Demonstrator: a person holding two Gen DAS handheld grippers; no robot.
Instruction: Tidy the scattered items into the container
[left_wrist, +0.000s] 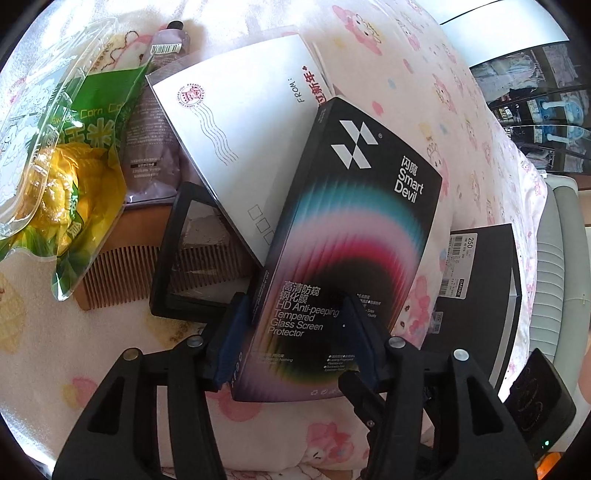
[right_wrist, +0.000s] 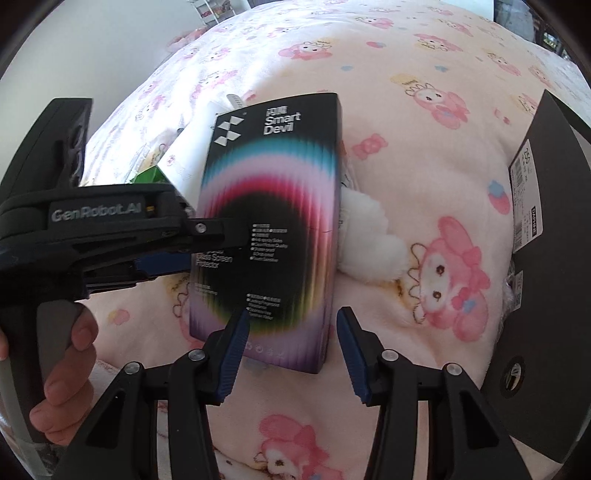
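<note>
The left gripper (left_wrist: 295, 314) has its blue pads closed on the two long sides of the screen protector box (left_wrist: 343, 236), gripping it near its lower end. The box's long axis runs along the gripper's fingers, its logo end pointing away from the gripper, its printed face toward the camera. In the right wrist view the box stands tilted above the pink cartoon-print blanket (right_wrist: 424, 166), raised clear of the fabric at its lower end, with the left gripper reaching in from the left edge and a hand (right_wrist: 70, 354) on its grip.

The right gripper (right_wrist: 291, 328) stands open just below the box's lower edge; its left pad overlaps the box's bottom corner in the view, but neither pad presses on it.

Behind the box lie a white envelope (left_wrist: 229, 147), a black-framed display case (left_wrist: 184, 251), a wooden comb (left_wrist: 110, 277), a grey tube (left_wrist: 147, 129) and a green corn packet (left_wrist: 92, 147). A clear plastic container (left_wrist: 33, 122) sits at the blanket's far left, and a black shoebox (right_wrist: 546, 258) at its right edge.
</note>
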